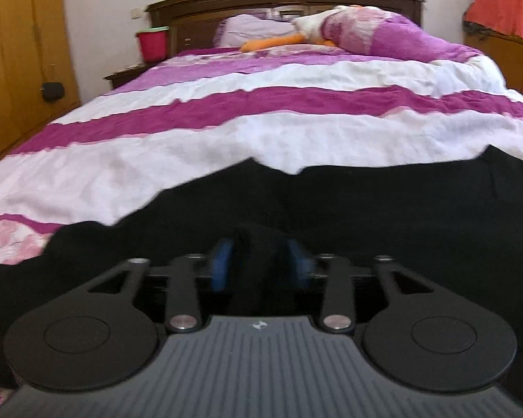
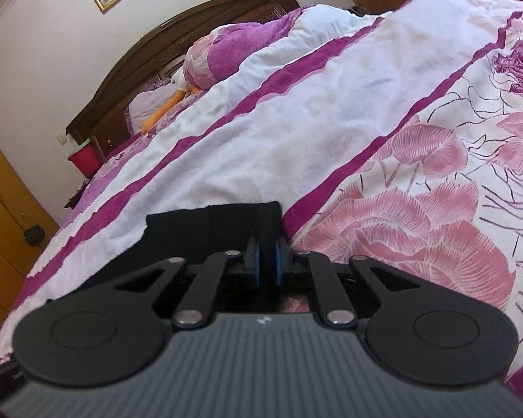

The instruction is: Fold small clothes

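The black garment (image 1: 366, 202) lies low in both frames on the bedspread (image 1: 261, 132), and with the left gripper (image 1: 259, 261) apart around a ridge and the right gripper (image 2: 267, 257) clamped on its corner, the fold may slip.

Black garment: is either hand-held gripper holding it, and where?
Right hand-held gripper pinches the black garment near its corner; left hand-held gripper stands open around a fold.
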Demonstrator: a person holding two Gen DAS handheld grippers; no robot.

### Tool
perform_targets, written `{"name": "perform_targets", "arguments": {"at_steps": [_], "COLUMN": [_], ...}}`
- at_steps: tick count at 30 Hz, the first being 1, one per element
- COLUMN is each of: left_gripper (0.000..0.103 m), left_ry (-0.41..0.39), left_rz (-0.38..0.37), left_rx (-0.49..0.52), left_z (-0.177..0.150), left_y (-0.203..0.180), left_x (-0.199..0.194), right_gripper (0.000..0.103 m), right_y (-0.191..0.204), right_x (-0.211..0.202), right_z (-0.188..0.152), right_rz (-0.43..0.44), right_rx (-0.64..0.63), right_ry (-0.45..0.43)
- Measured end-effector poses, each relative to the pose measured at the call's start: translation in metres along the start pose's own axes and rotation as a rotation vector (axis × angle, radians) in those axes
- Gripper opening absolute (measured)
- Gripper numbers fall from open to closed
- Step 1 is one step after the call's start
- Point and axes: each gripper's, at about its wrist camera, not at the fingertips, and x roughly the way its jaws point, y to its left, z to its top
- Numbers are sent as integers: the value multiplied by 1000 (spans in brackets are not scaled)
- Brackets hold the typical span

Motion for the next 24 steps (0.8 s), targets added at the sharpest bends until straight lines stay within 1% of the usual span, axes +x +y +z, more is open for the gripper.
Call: {"name": "perform_targets", "arguments": {"at_steps": [2, 3, 4, 5, 6, 7, 9, 13, 17, 19, 24], "left_gripper": [68, 68, 68, 68, 69, 69, 69, 69, 70, 71, 73], "left_ry": [1, 0, 0, 1, 1, -2, -9, -27, -13, -17, -6], "left_rz": [11, 8, 5, 6, 8, 16, 34, 58, 84, 112, 163], "left_rx": [-5, -12, -19, -19, -14, -8, -4, -14, -20, -9, -3], "left_z": [1, 1, 1, 1, 0, -1, -2, -2, -2, -4, -17], "left_y": [8, 13, 19, 24, 29, 35, 46, 74, 102, 117, 154], "left_x": [-8, -12, -18, -24, -30, -37, -53, -86, -114, -128, -156], "right_gripper": [16, 23, 34, 40, 48, 50, 50, 50, 50, 50, 50], "right_y": [1, 1, 2, 3, 5, 7, 14, 30, 43, 47, 59], "right_x": [-4, -9, -15, -22, -30, -39, -56, -92, -129, -146, -185], "right_z": [4, 6, 8, 9, 10, 12, 15, 15, 9, 6, 0], "right_rz": [4, 6, 9, 17, 25, 31, 46, 81, 90, 93, 111], "right_rx": [20, 32, 44, 52, 54, 49, 22, -52, -136, -171, -222], "right_ry": [17, 26, 32, 31, 30, 26, 20, 41, 54, 73, 103]}}
